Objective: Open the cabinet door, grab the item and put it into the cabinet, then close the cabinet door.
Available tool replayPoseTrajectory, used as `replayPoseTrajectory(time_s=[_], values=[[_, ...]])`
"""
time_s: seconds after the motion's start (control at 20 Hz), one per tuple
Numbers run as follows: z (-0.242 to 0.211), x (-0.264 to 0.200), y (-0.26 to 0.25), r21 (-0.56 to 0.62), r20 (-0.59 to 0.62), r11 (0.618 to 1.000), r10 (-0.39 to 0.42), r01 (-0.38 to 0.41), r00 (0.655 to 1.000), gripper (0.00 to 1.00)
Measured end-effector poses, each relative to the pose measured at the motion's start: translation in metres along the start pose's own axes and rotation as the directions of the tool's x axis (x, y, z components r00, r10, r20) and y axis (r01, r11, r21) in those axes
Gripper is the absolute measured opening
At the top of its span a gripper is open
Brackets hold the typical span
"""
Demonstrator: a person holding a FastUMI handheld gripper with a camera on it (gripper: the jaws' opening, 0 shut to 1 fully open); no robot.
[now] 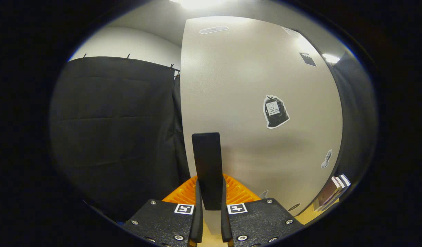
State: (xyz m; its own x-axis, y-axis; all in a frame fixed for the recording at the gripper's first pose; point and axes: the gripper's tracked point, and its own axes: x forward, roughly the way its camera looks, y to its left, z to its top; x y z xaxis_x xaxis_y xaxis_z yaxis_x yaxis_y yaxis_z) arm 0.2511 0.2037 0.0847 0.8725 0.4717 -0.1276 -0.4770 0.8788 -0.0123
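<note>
The tongs (209,206) are closed on a black handle (206,168), a flat upright bar that stands between the two fingers with both pads pressed against its sides. The handle belongs to the cabinet door (252,113), a pale grey panel that rises just beyond the fingers and carries a few stickers, one of them (275,111) shaped like a black bag. The door appears swung partly open: its near edge faces the tongs, and past its far edge books (334,193) show at the lower right, likely inside or beside the cabinet. An orange ribbed thing (183,193) sits just ahead of the fingers, low behind the handle; it cannot be told what it is, nor whether it is the item to be stored.

The step in hand looks like working the door by its handle. The door is stiff and hinged, so it will swing on an arc rather than slide; the pull should follow that arc. The handle is smooth and thin, so it may slip if the grip twists. Holding it mid-height, square across its flat sides, seems safest.
</note>
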Motion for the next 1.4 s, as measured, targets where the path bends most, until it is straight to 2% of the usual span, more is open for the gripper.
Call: replayPoseTrajectory(time_s=[0.7, 1.05, 1.4], values=[[0.005, -0.06, -0.008, -0.012, 0.007, 0.997, 0.07, -0.07, 0.998, 0.21], [0.007, -0.086, -0.025, -0.02, 0.031, 0.999, 0.042, -0.041, 0.999, 0.21], [0.008, -0.106, -0.045, 0.01, 0.05, 1.0, -0.029, 0.029, 0.998, 0.21]])
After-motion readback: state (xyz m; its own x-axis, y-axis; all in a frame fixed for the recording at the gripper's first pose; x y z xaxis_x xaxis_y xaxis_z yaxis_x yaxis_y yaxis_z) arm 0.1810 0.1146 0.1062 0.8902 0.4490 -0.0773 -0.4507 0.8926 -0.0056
